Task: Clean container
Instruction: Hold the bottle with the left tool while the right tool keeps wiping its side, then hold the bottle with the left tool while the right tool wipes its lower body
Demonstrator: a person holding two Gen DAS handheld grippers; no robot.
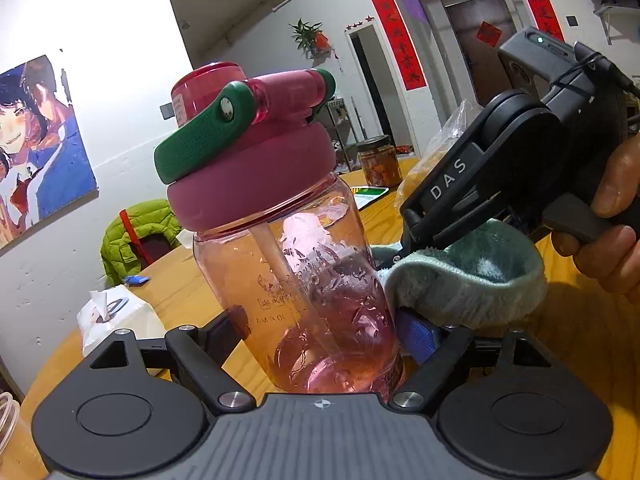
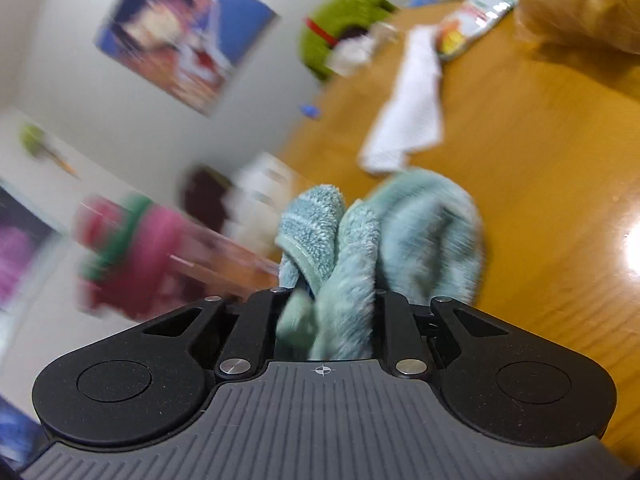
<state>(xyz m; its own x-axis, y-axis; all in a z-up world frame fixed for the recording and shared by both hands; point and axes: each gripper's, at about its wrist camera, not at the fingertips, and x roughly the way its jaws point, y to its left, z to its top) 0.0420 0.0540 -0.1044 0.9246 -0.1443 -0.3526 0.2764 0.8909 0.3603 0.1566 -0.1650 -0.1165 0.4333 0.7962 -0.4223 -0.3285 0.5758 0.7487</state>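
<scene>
- Bottle (image 1: 296, 272) of clear pink plastic is gripped low on its body by the left gripper (image 1: 320, 344), fingers clamped on both sides, and it is seen tilted over the wooden table (image 1: 580, 344).
- Its pink lid (image 1: 256, 176) is screwed on, with a green handle (image 1: 200, 136) folded across the top.
- A pale green towel (image 2: 360, 248) is pinched tight between the fingers of the right gripper (image 2: 328, 312), bunched and folded.
- In the left wrist view the towel (image 1: 472, 276) is pressed against the bottle's right side, and the right gripper (image 1: 408, 248) is held by a hand (image 1: 608, 220).
- On the glossy tabletop a white paper towel (image 2: 408, 112) is spread beyond the cloth, a tissue pack (image 1: 116, 320) is set near the edge, and a jar (image 1: 380, 160) and a plastic bag (image 1: 440, 152) are placed further back.
- White walls are seen all round; an anime poster (image 1: 36, 140) is hung at left, red couplets (image 1: 396, 36) are pasted beside a doorway, and a green jacket (image 1: 136, 232) is draped behind the table.
- The right wrist view is heavily blurred.
</scene>
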